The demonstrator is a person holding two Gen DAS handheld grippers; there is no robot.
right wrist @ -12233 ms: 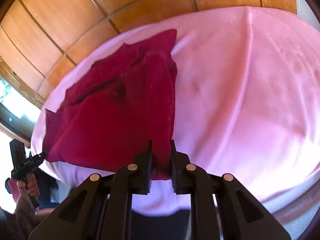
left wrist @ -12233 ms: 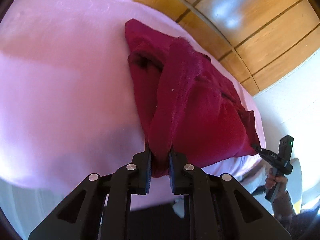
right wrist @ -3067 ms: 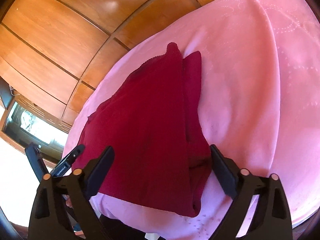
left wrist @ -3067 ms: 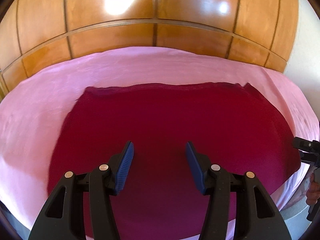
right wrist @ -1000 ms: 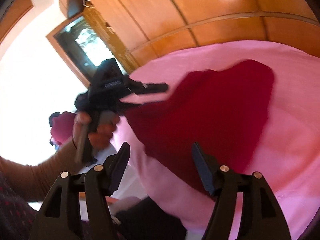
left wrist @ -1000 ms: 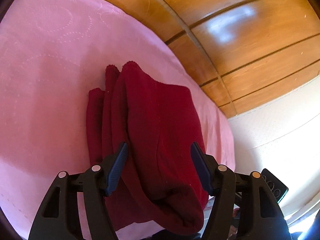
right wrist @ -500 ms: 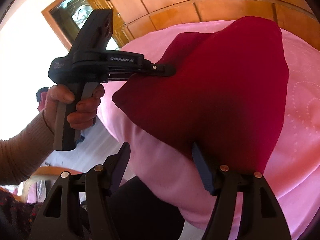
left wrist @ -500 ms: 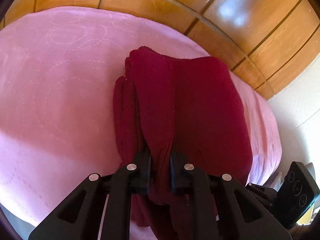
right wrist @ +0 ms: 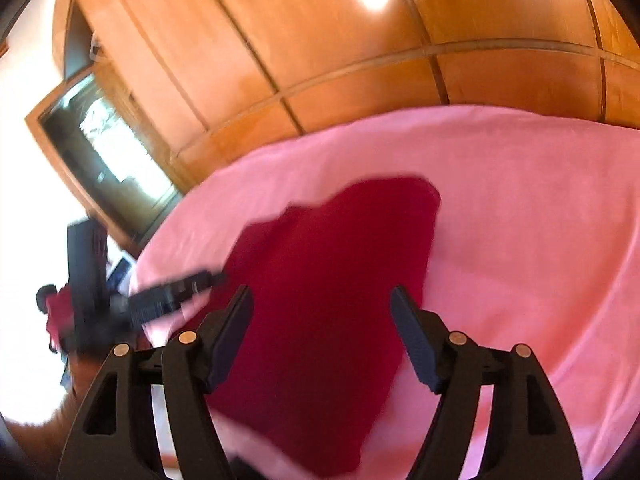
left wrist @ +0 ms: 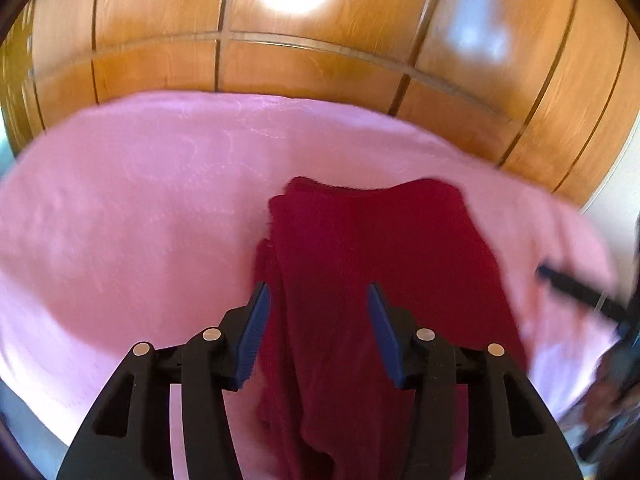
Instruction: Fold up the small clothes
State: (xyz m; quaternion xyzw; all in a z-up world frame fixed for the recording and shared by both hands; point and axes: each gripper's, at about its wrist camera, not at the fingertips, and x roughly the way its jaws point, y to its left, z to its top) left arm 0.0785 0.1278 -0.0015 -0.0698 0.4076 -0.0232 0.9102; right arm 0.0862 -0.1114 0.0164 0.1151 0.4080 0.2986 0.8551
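Where folded red cloth (left wrist: pixel 384 264) ends, pink sheet (left wrist: pixel 132 216) spreads wide leftward.

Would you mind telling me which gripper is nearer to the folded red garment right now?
Hard to separate. The left gripper and the right gripper each hover over the red garment, jaws open astride it, gripping nothing; both jaws have just been opening.

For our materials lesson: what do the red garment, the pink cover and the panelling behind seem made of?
Garment: probably soft knit or fleece; matte, fuzzy edge.
Cover: woven cloth, faint sheen, ring pattern.
Panelling: wood or veneer, glossy varnish; grain and glare spots.
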